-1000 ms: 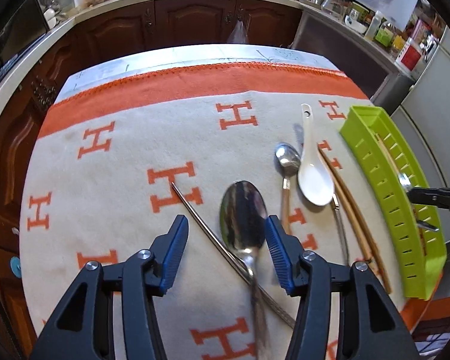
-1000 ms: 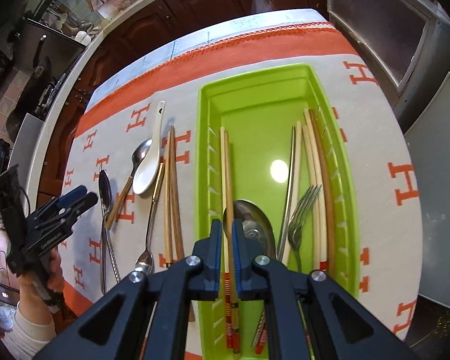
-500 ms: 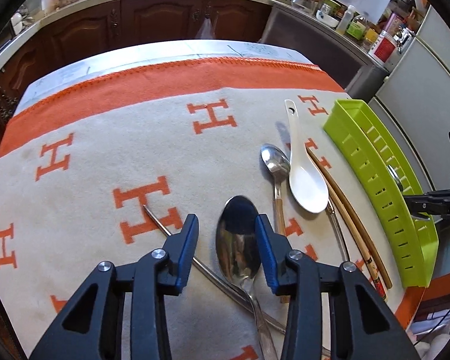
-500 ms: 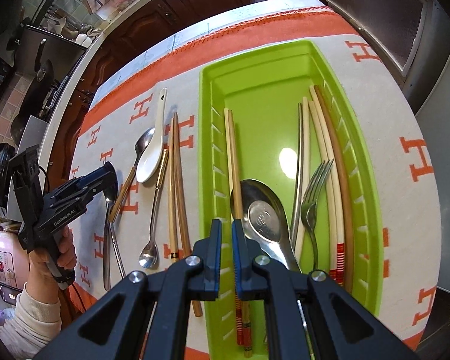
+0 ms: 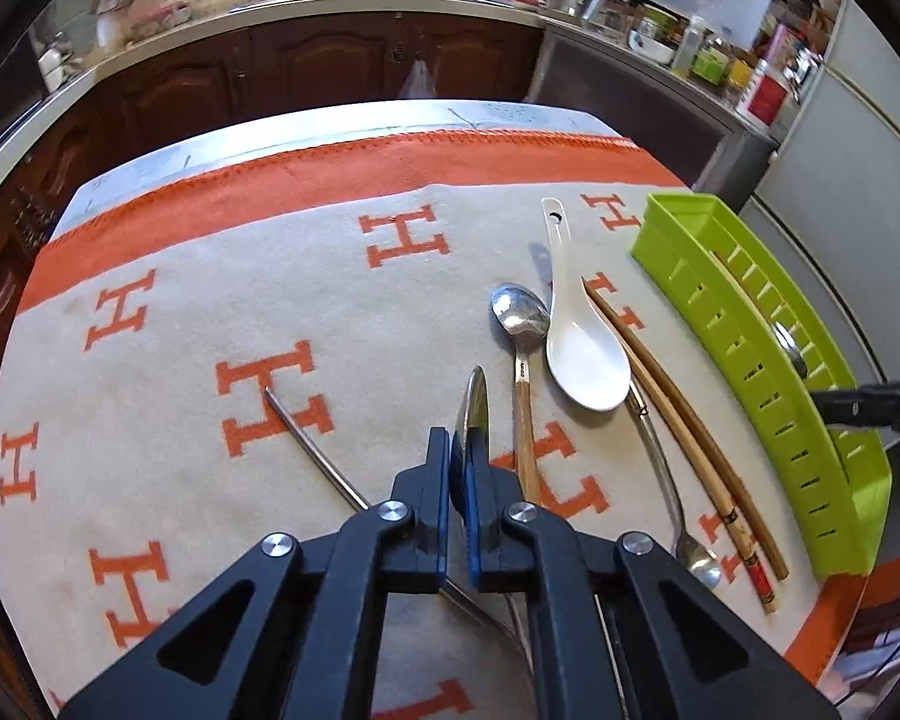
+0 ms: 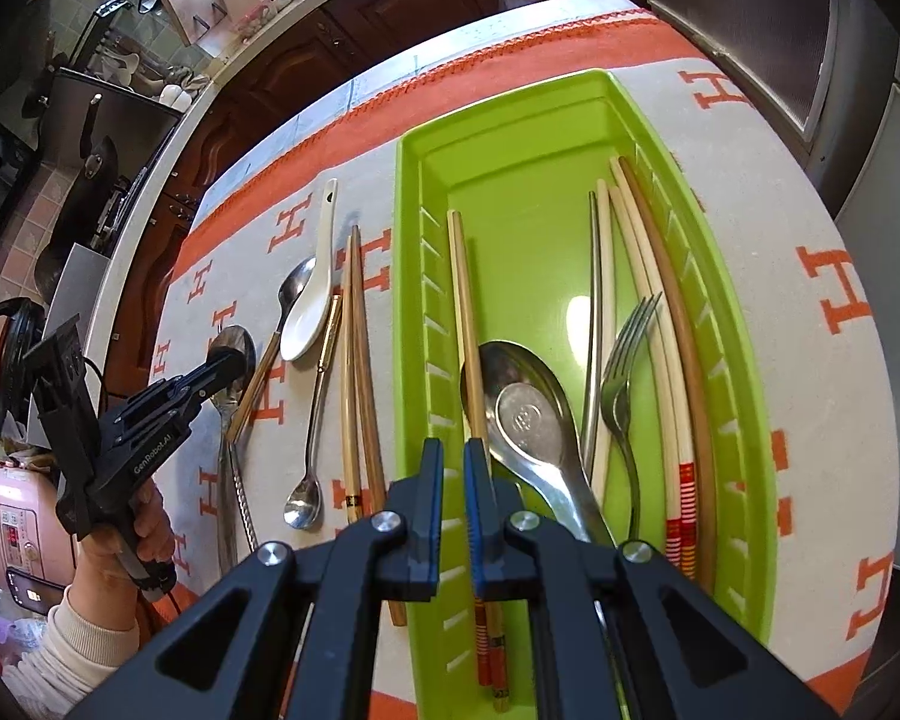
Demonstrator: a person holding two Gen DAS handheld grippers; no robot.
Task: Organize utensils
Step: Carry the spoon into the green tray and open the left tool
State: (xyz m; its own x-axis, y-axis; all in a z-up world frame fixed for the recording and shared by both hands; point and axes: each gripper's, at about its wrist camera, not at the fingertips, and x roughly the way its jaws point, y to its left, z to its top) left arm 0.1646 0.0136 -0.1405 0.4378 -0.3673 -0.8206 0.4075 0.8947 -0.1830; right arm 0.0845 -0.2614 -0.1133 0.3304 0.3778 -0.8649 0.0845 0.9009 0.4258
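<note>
Left gripper (image 5: pixel 457 468), jaws just closed, clamps the shiny steel tablespoon (image 5: pixel 473 414) edge-up over the cream woven cloth with orange H's (image 5: pixel 150 396), glossy white ceramic spoon (image 5: pixel 582 354) beside, then slotted lime plastic tray (image 6: pixel 744 360), right gripper (image 6: pixel 453 480) fingers nearly together, empty, dark wood kitchen cabinets (image 5: pixel 330 66) behind.

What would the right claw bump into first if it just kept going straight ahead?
Probably the pair of light wooden chopsticks lying in the green plastic tray, beside the big steel spoon; depth is hard to judge.
</note>
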